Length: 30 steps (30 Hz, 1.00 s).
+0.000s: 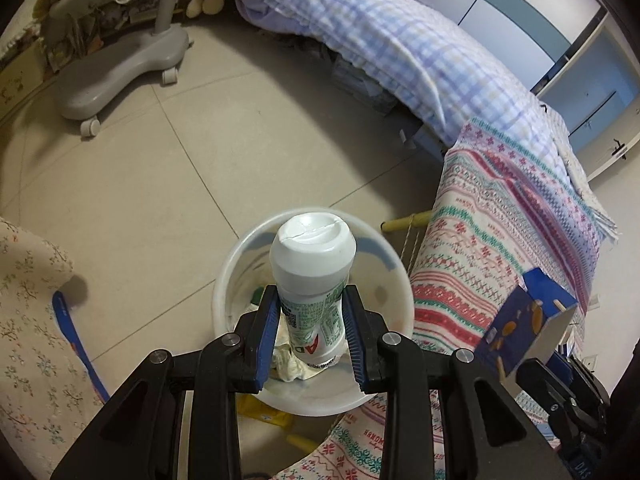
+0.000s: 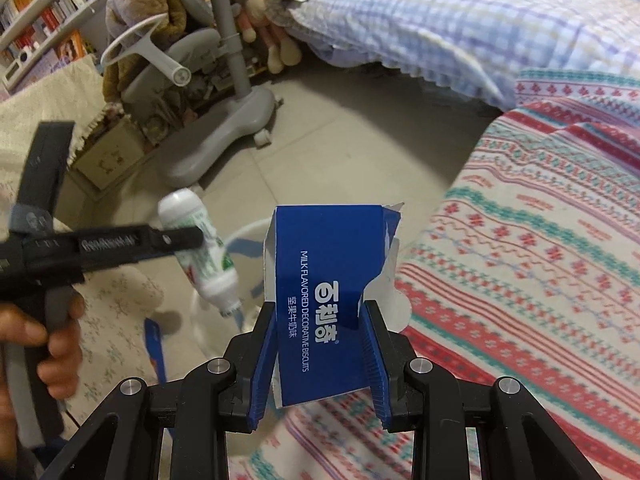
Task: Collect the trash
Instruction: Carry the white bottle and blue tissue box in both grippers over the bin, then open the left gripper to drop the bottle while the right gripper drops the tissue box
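Note:
A white bottle (image 1: 312, 256) with a green label hangs cap down over a white bin (image 1: 376, 276), and my left gripper (image 1: 312, 294) is shut on its labelled body. Crumpled paper (image 1: 292, 360) lies in the bin. In the right wrist view my right gripper (image 2: 320, 307) is shut on a torn blue biscuit box (image 2: 328, 280) above a patterned blanket. The same view shows the left gripper (image 2: 176, 240) to the left, a person's hand (image 2: 52, 344) on its handle, the bottle (image 2: 204, 256) tilted over the bin's rim (image 2: 248, 228). The box (image 1: 524, 320) appears right of the bin.
A grey wheeled chair base (image 1: 120, 76) stands on the tiled floor behind the bin. A bed with a checked quilt (image 1: 380, 40) and a striped patterned blanket (image 1: 500, 240) fills the right. A floral cloth (image 1: 32, 320) and a blue strip (image 1: 76, 340) lie left of the bin.

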Each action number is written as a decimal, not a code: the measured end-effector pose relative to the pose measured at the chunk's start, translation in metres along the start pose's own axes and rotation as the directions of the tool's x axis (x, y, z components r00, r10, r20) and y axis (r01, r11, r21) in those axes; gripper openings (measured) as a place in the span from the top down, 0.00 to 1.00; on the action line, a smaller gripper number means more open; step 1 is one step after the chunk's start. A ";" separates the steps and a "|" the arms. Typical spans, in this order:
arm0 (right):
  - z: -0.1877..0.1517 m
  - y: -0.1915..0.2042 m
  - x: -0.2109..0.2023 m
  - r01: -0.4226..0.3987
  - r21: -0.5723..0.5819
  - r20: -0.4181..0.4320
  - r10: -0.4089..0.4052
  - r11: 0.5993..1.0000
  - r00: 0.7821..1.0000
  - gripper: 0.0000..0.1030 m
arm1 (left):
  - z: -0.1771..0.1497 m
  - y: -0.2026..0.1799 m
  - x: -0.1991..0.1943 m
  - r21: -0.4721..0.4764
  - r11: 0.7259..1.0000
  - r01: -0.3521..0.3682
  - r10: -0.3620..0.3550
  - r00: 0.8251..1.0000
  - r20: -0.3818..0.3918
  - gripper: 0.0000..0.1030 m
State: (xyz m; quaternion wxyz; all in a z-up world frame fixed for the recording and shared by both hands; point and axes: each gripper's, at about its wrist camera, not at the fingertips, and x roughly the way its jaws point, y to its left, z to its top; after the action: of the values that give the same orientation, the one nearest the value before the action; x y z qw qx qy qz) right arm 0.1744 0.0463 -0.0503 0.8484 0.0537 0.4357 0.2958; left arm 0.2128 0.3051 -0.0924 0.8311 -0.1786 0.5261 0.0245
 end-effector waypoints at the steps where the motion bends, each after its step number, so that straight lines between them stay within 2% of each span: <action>1: 0.001 0.001 0.002 -0.010 0.007 0.004 0.010 1.000 1.000 0.65 | 0.000 0.001 0.002 -0.001 1.000 -0.004 0.004 1.000 -0.004 0.68; 3: 0.002 0.005 0.010 -0.022 0.014 0.009 0.022 1.000 1.000 0.65 | 0.002 0.004 0.008 -0.012 1.000 0.005 -0.005 1.000 -0.014 0.67; 5: 0.003 0.013 0.020 -0.020 0.005 0.007 0.020 1.000 1.000 0.65 | 0.005 0.010 0.013 -0.061 0.997 0.044 -0.046 0.998 -0.039 0.65; 7: 0.004 0.018 0.028 -0.019 -0.001 0.011 0.019 1.000 1.000 0.65 | 0.007 0.018 0.017 -0.124 0.989 0.084 -0.092 0.994 -0.059 0.55; 9: 0.006 0.021 0.035 -0.015 0.002 0.016 0.015 1.000 1.000 0.65 | 0.007 0.022 0.016 -0.164 0.980 0.110 -0.119 0.992 -0.051 0.50; 18: 0.017 0.025 0.056 -0.014 0.014 0.020 0.014 1.000 1.000 0.65 | 0.010 0.033 -0.005 -0.216 0.967 0.137 -0.138 0.990 0.010 0.50; 24: 0.021 0.041 0.077 -0.015 -0.039 -0.002 0.015 0.999 1.000 0.65 | 0.010 0.042 -0.011 -0.246 0.959 0.142 -0.139 0.990 0.027 0.50; 27: 0.024 0.051 0.094 -0.015 -0.090 -0.041 0.012 0.996 0.999 0.64 | 0.011 0.043 -0.012 -0.255 0.956 0.146 -0.143 0.989 0.032 0.50; 29: 0.028 0.059 0.104 0.055 -0.141 -0.052 -0.063 0.988 0.997 0.61 | 0.012 0.043 -0.011 -0.257 0.954 0.152 -0.148 0.988 0.034 0.50; 30: 0.028 0.059 0.105 0.074 -0.151 -0.050 -0.082 0.986 0.995 0.54 | 0.012 0.041 -0.011 -0.254 0.955 0.152 -0.149 0.988 0.034 0.50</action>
State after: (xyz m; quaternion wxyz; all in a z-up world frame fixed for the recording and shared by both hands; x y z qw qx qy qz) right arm 0.2158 0.1572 -0.0864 0.8484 -0.0351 0.4379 0.2954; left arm 0.2086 0.3493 -0.0894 0.8043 -0.3236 0.4975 0.0301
